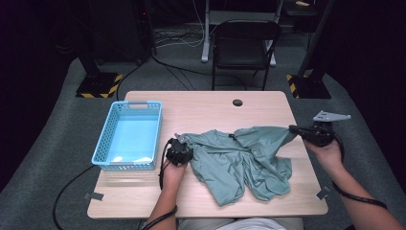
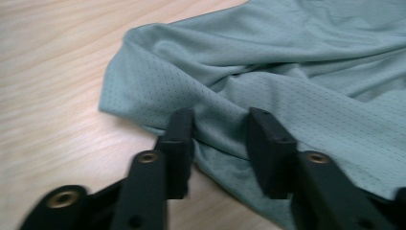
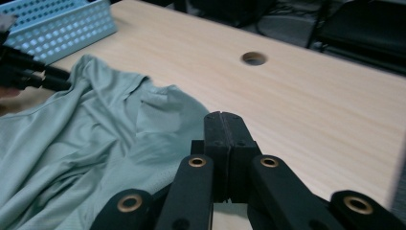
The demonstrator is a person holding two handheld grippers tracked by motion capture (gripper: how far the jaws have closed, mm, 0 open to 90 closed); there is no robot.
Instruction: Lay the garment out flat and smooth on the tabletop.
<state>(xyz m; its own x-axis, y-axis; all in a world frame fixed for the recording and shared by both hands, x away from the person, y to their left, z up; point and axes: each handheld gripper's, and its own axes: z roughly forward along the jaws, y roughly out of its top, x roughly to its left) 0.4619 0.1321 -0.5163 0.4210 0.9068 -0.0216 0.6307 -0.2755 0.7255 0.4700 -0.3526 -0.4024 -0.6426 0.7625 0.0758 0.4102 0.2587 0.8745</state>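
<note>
A grey-green mesh shirt (image 1: 234, 158) lies crumpled on the middle of the wooden table (image 1: 201, 110). My left gripper (image 1: 180, 140) rests at the shirt's left edge. In the left gripper view its jaws (image 2: 220, 139) stand apart, and a fold of the shirt (image 2: 287, 62) lies between them without being squeezed. My right gripper (image 1: 291, 128) hovers at the table's right side, shut on the shirt's right edge, which is pulled taut toward it. In the right gripper view the jaws (image 3: 224, 120) meet flat, the shirt (image 3: 72, 143) runs off to the left, and the left gripper (image 3: 60, 76) shows at the far left.
An empty light-blue plastic basket (image 1: 106, 129) sits on the table's left part, also seen as the basket (image 3: 62, 28) in the right gripper view. A round cable hole (image 1: 237, 102) is near the far edge. A black chair (image 1: 244, 43) stands beyond the table.
</note>
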